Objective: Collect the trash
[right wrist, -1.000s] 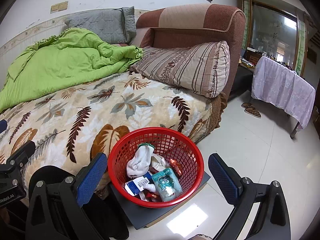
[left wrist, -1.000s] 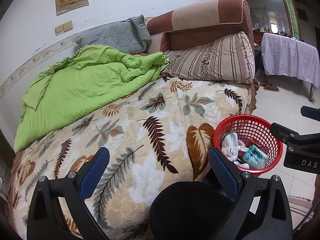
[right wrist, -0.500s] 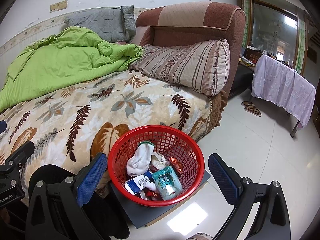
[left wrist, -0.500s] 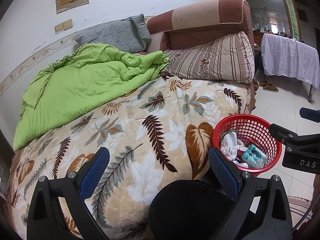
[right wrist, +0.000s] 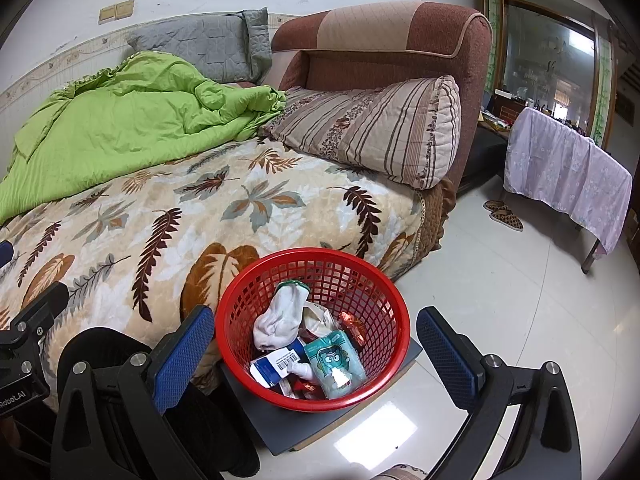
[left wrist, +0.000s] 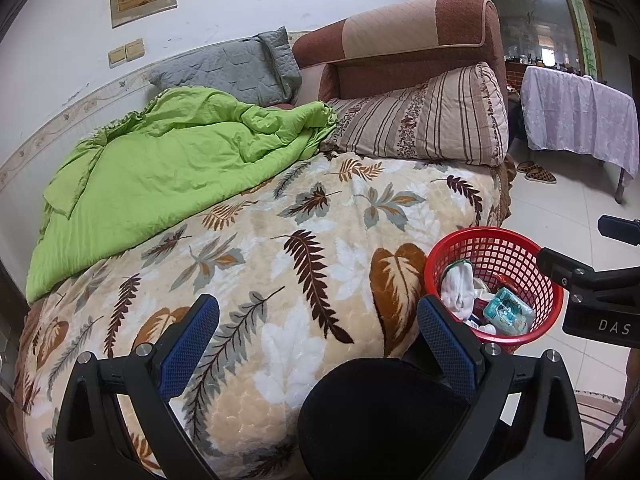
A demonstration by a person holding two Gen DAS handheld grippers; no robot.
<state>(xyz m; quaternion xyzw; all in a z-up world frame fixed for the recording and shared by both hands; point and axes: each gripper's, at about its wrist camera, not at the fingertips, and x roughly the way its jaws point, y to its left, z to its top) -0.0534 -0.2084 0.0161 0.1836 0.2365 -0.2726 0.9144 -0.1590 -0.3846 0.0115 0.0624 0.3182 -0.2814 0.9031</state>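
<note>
A red mesh basket (right wrist: 390, 360) stands on a dark board on the floor beside the bed; it also shows in the left wrist view (left wrist: 516, 248). In it lie a white sock (right wrist: 280, 316), a teal pouch (right wrist: 334, 364), a blue-and-white box (right wrist: 274, 366) and some wrappers. My right gripper (right wrist: 316, 352) is open and empty, just above and in front of the basket. My left gripper (left wrist: 318, 332) is open and empty over the leaf-patterned blanket (left wrist: 280, 240), with the basket to its right.
A green quilt (left wrist: 160, 168), a grey pillow (left wrist: 232, 68) and a striped pillow (left wrist: 424, 120) lie on the bed. A brown headboard (right wrist: 400, 40) stands behind. A cloth-covered table (right wrist: 560, 160) and slippers (right wrist: 504, 216) are on the tiled floor at right. A black round object (left wrist: 384, 412) sits under the left gripper.
Both views have shifted only slightly; the basket sits a little higher in the left wrist view. Both grippers stay open and empty.
</note>
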